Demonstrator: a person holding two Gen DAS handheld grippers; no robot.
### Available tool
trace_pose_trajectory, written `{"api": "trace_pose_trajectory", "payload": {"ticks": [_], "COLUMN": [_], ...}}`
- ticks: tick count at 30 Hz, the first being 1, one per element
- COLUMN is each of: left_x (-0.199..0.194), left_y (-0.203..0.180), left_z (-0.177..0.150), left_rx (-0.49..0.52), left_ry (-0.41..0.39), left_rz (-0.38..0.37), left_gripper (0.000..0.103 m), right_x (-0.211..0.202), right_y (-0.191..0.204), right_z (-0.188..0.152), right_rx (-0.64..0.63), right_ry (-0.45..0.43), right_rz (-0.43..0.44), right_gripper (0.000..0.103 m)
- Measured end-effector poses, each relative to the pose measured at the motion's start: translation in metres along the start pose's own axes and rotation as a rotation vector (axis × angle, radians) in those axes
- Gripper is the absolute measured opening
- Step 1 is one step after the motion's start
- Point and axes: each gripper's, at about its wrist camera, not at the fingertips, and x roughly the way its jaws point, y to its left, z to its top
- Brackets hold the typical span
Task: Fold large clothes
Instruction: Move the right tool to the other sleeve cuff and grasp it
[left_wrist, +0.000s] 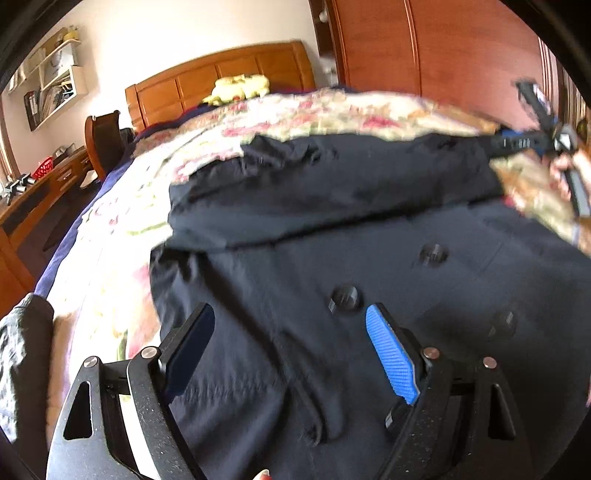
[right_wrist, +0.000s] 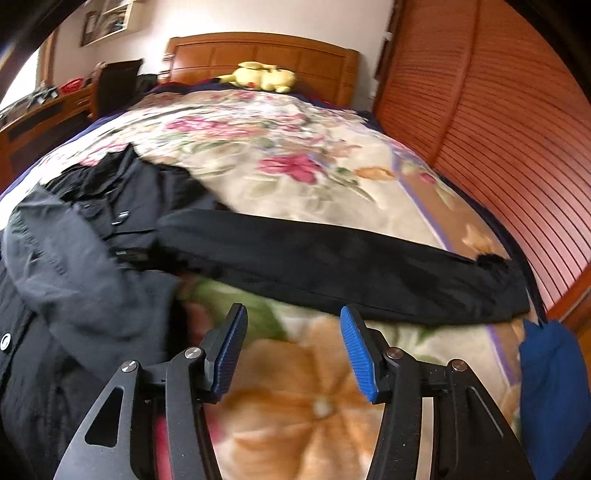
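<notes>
A large dark coat (left_wrist: 332, 240) with big round buttons (left_wrist: 345, 297) lies spread on the flowered blanket (left_wrist: 122, 229). One sleeve (left_wrist: 332, 184) is folded across its upper part. My left gripper (left_wrist: 291, 317) hovers open just above the coat's buttoned front, nothing between its fingers. In the right wrist view the coat's body (right_wrist: 92, 258) is at the left and a sleeve (right_wrist: 332, 266) stretches out to the right. My right gripper (right_wrist: 293, 314) is open over bare blanket just short of that sleeve and holds nothing. A hand (left_wrist: 565, 170) carrying it shows at the left wrist view's right edge.
The bed has a wooden headboard (right_wrist: 258, 51) with a yellow plush toy (right_wrist: 262, 75) in front of it. A wooden wardrobe (right_wrist: 498, 110) runs along the right. A desk (left_wrist: 44, 184) and chair (left_wrist: 103, 140) stand on the left. A blue cloth (right_wrist: 554, 387) hangs near my right gripper.
</notes>
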Motion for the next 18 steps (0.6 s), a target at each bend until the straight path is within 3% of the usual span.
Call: {"api": "trace_pose_trajectory", "payload": {"ticks": [7, 12, 18], "left_x": [0.001, 0.005, 0.007], "left_y": [-0.024, -0.036, -0.028], "left_z": [0.02, 0.024, 0.023], "left_rx": [-0.01, 0.021, -0.025], "left_ry": [-0.115, -0.127, -0.131], "left_rz": [-0.01, 0.017, 0.002], "left_gripper": [0.085, 0.085, 0.085], "right_x": [0.018, 0.033, 0.054], "right_y": [-0.059, -0.115, -0.182], "right_z": [0.006, 0.023, 0.04], "right_rx": [0.084, 0.147, 0.223], "right_ry": [0.02, 0.017, 0.059], "right_rz": [-0.042, -0.125, -0.249], "right_gripper": [0.055, 0.055, 0.056]}}
